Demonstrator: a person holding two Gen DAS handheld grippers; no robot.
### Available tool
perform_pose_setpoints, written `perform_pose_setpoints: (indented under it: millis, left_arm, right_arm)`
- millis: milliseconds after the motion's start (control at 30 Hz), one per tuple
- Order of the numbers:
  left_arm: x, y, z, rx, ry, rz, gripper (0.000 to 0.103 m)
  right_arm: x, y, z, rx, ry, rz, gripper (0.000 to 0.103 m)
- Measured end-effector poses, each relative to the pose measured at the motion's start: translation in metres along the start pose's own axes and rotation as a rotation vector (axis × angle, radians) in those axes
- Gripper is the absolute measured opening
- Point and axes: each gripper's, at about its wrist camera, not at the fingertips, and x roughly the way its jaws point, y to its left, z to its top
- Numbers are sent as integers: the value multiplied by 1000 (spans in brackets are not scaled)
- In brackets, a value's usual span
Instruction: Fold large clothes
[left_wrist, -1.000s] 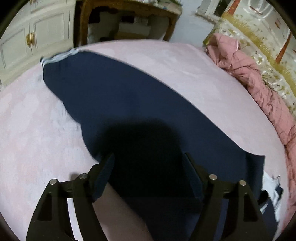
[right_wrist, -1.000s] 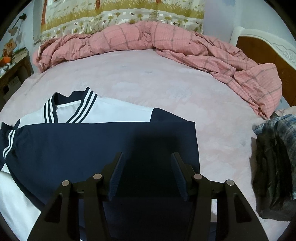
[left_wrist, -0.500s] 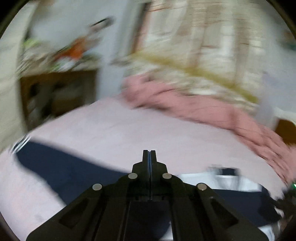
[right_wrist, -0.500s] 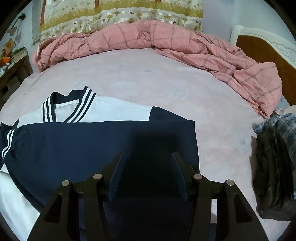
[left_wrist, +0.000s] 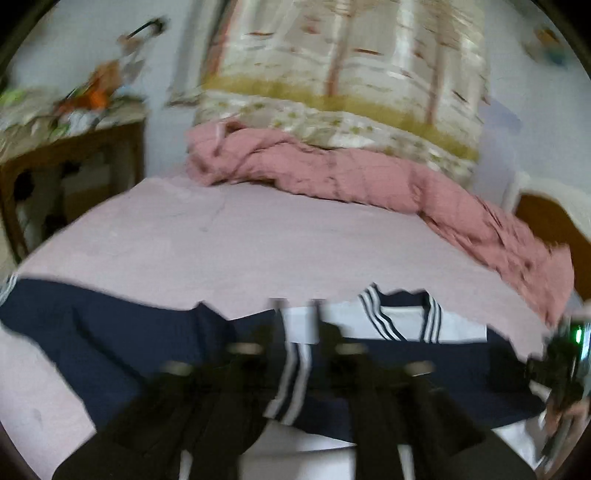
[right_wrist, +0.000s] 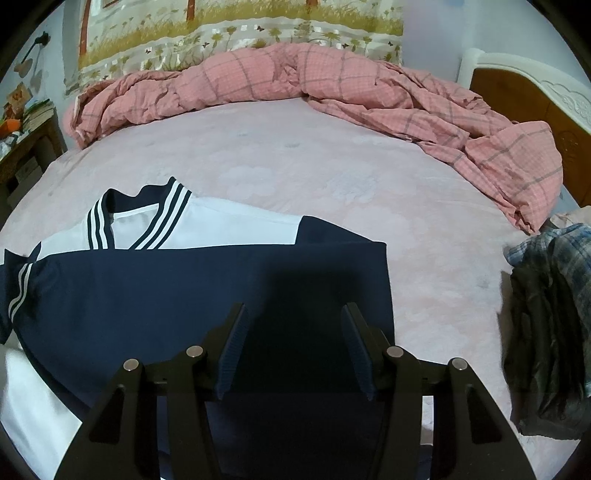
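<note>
Both my claws stand apart, holding nothing.
My left gripper, jaws just reopened, and right gripper hover over the navy-and-white jacket, sleeve folded across, on the pink bed.

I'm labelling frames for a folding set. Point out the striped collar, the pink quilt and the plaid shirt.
striped collar (right_wrist: 168, 218): right wrist view, on its right striped band.
pink quilt (right_wrist: 258, 79): right wrist view, on the bunched middle.
plaid shirt (right_wrist: 569, 247): right wrist view, on its upper folds.
</note>
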Motion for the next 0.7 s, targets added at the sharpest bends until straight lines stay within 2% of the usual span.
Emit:
perform_pose_setpoints:
  millis: [33, 67, 100, 167, 267, 400, 433, 467, 500, 567, 600, 633, 667, 700]
  left_arm:
    - [-1, 18, 3, -70, -9, 85, 96]
    - [-2, 35, 2, -125, -31, 143, 101]
    - [-1, 57, 2, -178, -35, 175, 101]
    - [12, 105, 2, -282, 18, 198, 101]
    - [24, 188, -8, -504, 37, 294, 100]
    - [37, 279, -40, -712, 123, 378, 98]
    - [39, 298, -52, -774, 143, 385, 96]
    - [41, 309, -61, -815, 149, 360, 95]
    - [41, 314, -65, -833, 134, 330, 95]
    - [41, 307, -62, -806, 82, 319, 95]
    - [48, 303, -61, -780, 48, 259, 93]
    - [61, 299, -63, -743, 56, 217, 93]
    - [70, 295, -65, -682, 69, 269, 90]
    - [76, 284, -62, -604, 76, 342, 83]
  right_arm:
    - [0, -1, 0, -1, 1, 1, 55]
    - [0, 0, 0, -4, 1, 0, 55]
    - [0, 0, 0, -6, 1, 1, 55]
    - [0, 0, 0, -8, 1, 5, 55]
    - [0, 1, 0, -7, 1, 4, 55]
    - [0, 5, -1, -20, 0, 8, 55]
    - [0, 6, -1, -23, 0, 9, 55]
    - [1, 8, -2, -27, 1, 9, 55]
    - [1, 9, -2, -30, 2, 8, 55]
    - [1, 12, -3, -38, 3, 6, 55]
    - [1, 13, -3, -42, 3, 4, 55]
    - [1, 14, -4, -47, 3, 3, 55]
    - [2, 15, -4, -52, 4, 1, 55]
    - [2, 16, -5, -56, 5, 0, 55]
